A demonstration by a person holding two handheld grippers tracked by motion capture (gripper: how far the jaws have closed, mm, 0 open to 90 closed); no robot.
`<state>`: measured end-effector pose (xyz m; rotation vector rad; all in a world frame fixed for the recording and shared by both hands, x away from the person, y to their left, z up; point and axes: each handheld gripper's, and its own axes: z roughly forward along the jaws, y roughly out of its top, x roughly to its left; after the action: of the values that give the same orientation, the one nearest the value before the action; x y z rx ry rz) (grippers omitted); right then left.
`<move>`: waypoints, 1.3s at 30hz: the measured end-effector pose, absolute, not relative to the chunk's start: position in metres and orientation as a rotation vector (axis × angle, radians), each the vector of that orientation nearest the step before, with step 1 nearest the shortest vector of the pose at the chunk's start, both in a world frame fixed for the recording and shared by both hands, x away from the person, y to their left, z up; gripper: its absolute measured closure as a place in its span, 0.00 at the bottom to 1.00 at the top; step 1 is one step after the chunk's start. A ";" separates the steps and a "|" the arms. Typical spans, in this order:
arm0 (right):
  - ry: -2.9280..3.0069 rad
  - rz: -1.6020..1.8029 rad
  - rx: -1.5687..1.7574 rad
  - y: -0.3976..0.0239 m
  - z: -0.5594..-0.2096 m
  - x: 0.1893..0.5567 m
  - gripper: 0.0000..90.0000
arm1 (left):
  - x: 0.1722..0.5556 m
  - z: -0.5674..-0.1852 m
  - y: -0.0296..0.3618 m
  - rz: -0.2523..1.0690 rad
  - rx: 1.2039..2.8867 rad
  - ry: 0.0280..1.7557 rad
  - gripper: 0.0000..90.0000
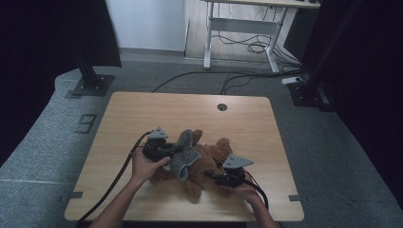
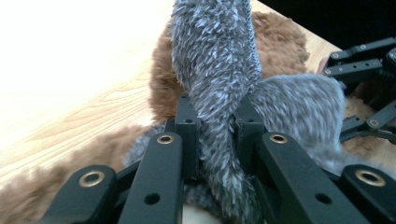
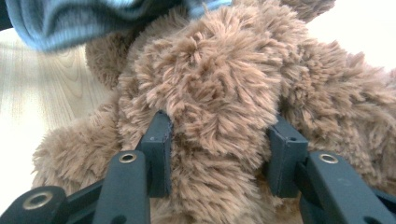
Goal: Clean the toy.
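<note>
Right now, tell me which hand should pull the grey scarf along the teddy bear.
Left. The left gripper is already shut on the grey scarf; the right gripper straddles the teddy bear, probably steadying it.

a single figure "9" is marked in dark outline on the grey floor mat (image 1: 45, 142), left of the wooden table (image 1: 142, 109). nothing else readable shows anywhere.
</note>
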<state>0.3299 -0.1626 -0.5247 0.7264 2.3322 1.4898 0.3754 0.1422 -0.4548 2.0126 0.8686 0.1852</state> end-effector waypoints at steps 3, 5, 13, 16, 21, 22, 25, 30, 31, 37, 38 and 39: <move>2.336 1.494 0.726 -0.163 -0.525 0.330 0.57 | 0.376 -0.451 0.149 0.207 2.005 0.883 0.85; 2.335 1.497 0.730 -0.164 -0.525 0.330 0.57 | 0.379 -0.448 0.156 0.222 1.993 0.905 0.85; 2.334 1.507 0.741 -0.165 -0.526 0.332 0.58 | 0.389 -0.458 0.205 0.205 1.941 1.045 0.86; 2.332 1.510 0.741 -0.165 -0.526 0.332 0.58 | 0.390 -0.467 0.219 0.216 1.935 1.092 0.86; 2.332 1.512 0.747 -0.165 -0.526 0.332 0.58 | 0.394 -0.484 0.232 0.202 1.954 1.164 0.86; 2.332 1.512 0.747 -0.165 -0.526 0.332 0.58 | 0.394 -0.486 0.233 0.202 1.961 1.173 0.86; 2.333 1.512 0.747 -0.165 -0.526 0.332 0.58 | 0.395 -0.495 0.236 0.197 1.987 1.203 0.86; 2.332 1.513 0.751 -0.165 -0.526 0.332 0.58 | 0.392 -0.497 0.239 0.172 1.978 1.199 0.86; 2.331 1.513 0.751 -0.165 -0.526 0.332 0.58 | 0.390 -0.491 0.238 0.190 1.970 1.185 0.86; 2.331 1.522 0.765 -0.166 -0.527 0.334 0.58 | 0.373 -0.451 0.203 0.135 1.899 0.967 0.87; 2.330 1.524 0.768 -0.166 -0.527 0.334 0.58 | 0.372 -0.448 0.190 0.123 1.918 0.931 0.87; 2.330 1.524 0.768 -0.166 -0.527 0.334 0.58 | 0.371 -0.445 0.176 0.130 1.942 0.900 0.87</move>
<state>0.3341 -0.1663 -0.5270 0.7678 2.3297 1.5238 0.3706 0.1764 -0.4452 1.9420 0.8995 0.1304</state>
